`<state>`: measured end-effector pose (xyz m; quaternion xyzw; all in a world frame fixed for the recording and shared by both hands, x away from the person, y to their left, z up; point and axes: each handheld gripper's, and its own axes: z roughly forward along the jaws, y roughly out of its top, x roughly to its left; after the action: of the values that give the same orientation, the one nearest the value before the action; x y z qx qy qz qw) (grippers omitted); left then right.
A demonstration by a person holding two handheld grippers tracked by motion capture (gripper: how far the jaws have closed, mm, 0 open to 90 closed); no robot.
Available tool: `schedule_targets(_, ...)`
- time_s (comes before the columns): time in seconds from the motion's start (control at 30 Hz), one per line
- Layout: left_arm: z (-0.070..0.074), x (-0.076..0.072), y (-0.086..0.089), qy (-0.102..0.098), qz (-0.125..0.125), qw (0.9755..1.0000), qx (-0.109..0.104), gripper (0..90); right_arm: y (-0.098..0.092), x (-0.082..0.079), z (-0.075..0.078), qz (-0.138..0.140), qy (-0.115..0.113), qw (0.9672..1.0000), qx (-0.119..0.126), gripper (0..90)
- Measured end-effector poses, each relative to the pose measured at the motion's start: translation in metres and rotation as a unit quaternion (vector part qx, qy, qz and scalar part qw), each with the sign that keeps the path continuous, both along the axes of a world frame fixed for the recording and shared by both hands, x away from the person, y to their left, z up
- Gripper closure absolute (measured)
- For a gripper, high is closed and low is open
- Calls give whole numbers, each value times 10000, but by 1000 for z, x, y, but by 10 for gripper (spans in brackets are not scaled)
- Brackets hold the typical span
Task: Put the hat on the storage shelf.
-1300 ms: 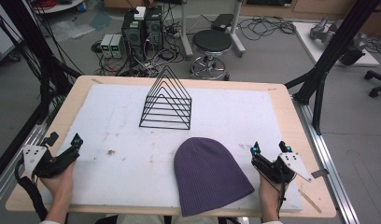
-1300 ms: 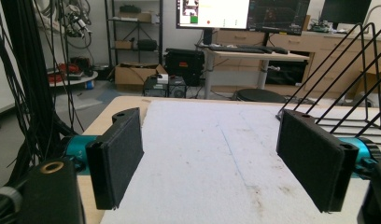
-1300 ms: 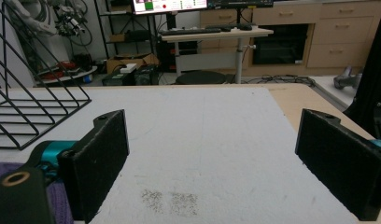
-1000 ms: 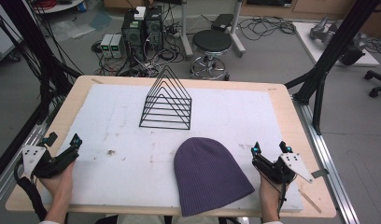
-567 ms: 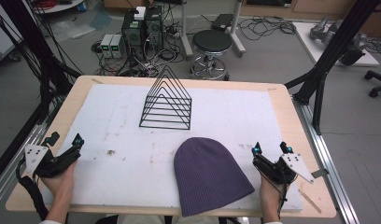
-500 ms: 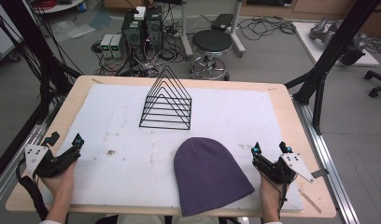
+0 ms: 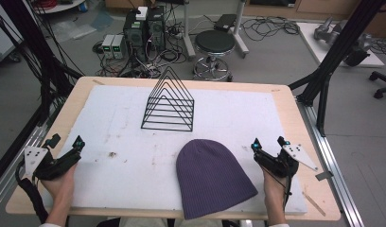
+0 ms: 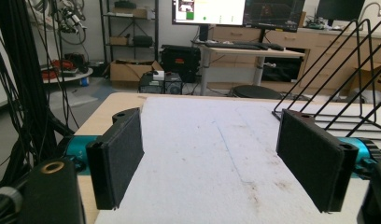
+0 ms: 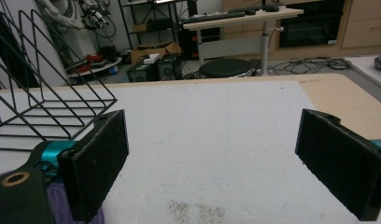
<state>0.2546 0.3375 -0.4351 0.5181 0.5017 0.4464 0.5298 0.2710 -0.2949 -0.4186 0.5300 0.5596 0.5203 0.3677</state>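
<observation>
From where I sit, everything hangs on the purple beanie (image 7: 212,177), so I place the rest by it. It lies flat on the white mat (image 7: 120,127) at the near edge of the table (image 7: 295,113), right of centre, with its open cuff towards me and its rounded crown pointing away, so its long axis runs near to far. My right gripper (image 7: 267,143) rests just beside the beanie's right flank, close to it but not touching, jaws standing wide apart with nothing between them; in the right gripper view (image 9: 212,163) bare mat shows between the two black pads and a sliver of purple knit (image 9: 55,200) sits at the lower left behind the left jaw, so the beanie lies off to that jaw's side and slightly behind the tips rather than ahead of them. My left gripper (image 7: 65,142) sits well apart from the beanie, out towards the mat's left edge, and its jaws too stand open and empty, with nothing but stained mat between the pads in the left gripper view (image 8: 209,158). The right hand is plainly the nearer one, so I judge the coming move to be a short swing inward across the beanie's long axis to catch its right edge, probably near the cuff. Beyond the beanie's crown, farther up the mat and a little left, stands the black wire rack (image 7: 169,101), clear of both grippers.
</observation>
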Motion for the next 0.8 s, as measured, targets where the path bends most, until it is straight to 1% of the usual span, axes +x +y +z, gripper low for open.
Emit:
schedule_targets(0.03,0,0,0,0,0,10000,0,230,0,1,2,69,-25,10000,-12,88)
schedule_targets(0.13,-1,1,2,50,-15,10000,-39,230,3,5,5,226,1,9997,-84,88)
schedule_targets(0.27,-1,-1,4,34,15,10000,-65,230,9,13,10,430,43,9989,-204,88)
schedule_targets(0.33,-1,-1,4,41,21,10000,-72,230,14,18,12,571,63,9978,-324,88)
schedule_targets(0.4,-1,-1,5,49,46,10000,-57,230,20,23,14,721,166,9963,-440,89)
schedule_targets(0.47,-1,-1,5,49,49,10000,-19,230,27,27,15,859,247,9948,-497,88)
schedule_targets(0.5,-1,-1,5,49,49,10000,-19,230,27,27,15,859,247,9948,-497,88)
schedule_targets(0.53,-1,0,5,53,42,10000,3,230,34,31,17,1010,297,9930,-526,89)
schedule_targets(0.57,-1,0,6,52,39,10000,4,230,37,32,18,1050,342,9924,-547,89)
schedule_targets(0.6,-1,0,6,51,40,10000,-5,230,39,34,19,1089,315,9918,-590,89)
schedule_targets(0.77,-1,0,8,43,49,10000,-31,230,48,42,21,1248,420,9888,-704,89)
schedule_targets(0.8,-1,0,8,39,19,10000,-48,230,49,44,21,1279,444,9881,-734,89)
